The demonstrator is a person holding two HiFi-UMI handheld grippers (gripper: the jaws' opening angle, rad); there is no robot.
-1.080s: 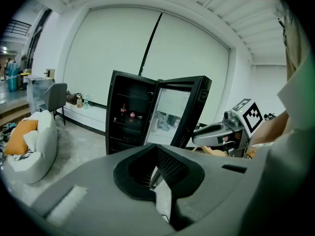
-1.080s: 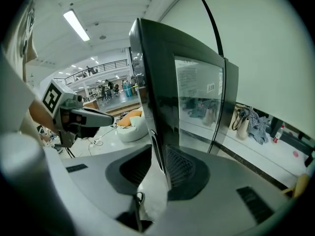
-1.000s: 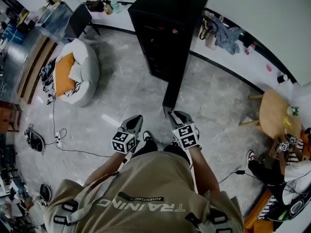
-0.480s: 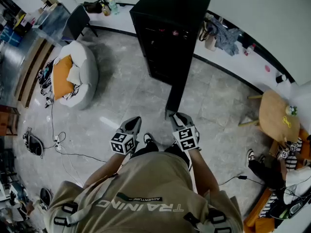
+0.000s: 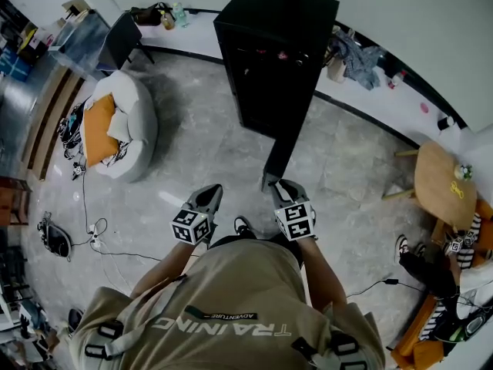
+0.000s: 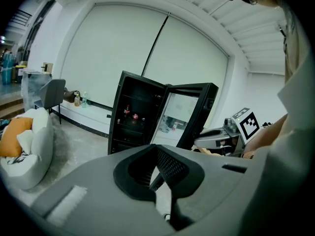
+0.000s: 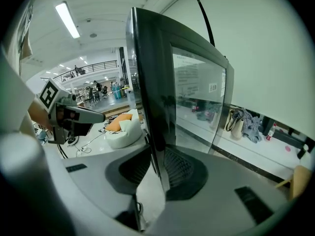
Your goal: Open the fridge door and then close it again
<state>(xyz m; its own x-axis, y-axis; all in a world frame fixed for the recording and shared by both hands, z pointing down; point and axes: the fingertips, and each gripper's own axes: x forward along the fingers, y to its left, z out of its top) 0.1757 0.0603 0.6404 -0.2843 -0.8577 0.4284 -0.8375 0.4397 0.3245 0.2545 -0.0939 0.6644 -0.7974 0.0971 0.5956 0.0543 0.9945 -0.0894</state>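
Looked like an open-plan lab or demo hall, not a home: grey marble-look tiled floor [image 5: 200, 149] with a loose cable tangle [image 5: 94, 236], white beanbag chair [image 5: 137, 122], black glass-door fridge [image 5: 277, 45], ceiling strip light [image 7: 68, 19], railed mezzanine [image 7: 91, 68] behind.

Head view downward, gripper views close, sharing fridge door [image 5: 281, 153]

black fridge [image 5: 273, 52], grey marbled floor [image 5: 208, 153], orange cushion [image 5: 97, 129], white beanbag [image 5: 140, 106]
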